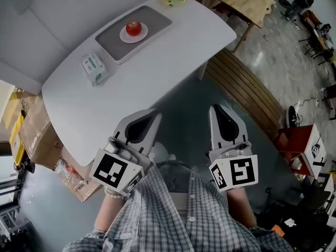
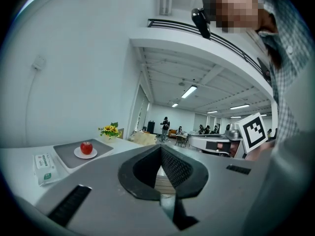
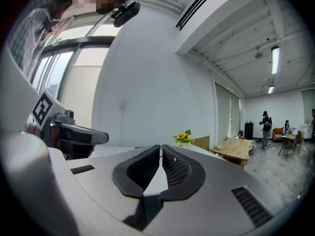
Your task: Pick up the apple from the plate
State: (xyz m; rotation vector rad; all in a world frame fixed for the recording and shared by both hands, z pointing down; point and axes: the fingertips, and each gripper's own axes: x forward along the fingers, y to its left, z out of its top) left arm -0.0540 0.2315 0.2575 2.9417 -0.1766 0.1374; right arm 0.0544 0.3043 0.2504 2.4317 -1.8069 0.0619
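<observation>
The apple [image 1: 134,27] sits on a plate [image 1: 124,37] far across the desk [image 1: 168,62], well apart from the closed, empty left tool [image 1: 154,114] and right tool [image 1: 216,109]; likely firm, smooth and round, best gripped across its middle.

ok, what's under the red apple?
A small round white plate, itself on a grey rectangular tray on the white table. The plate's centre is hidden by the red apple.

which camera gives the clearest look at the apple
The head view: it looks down on the apple, whole and unblocked on its plate. The left gripper view shows the apple small, side-on, at the left. The right gripper view misses it.
</observation>
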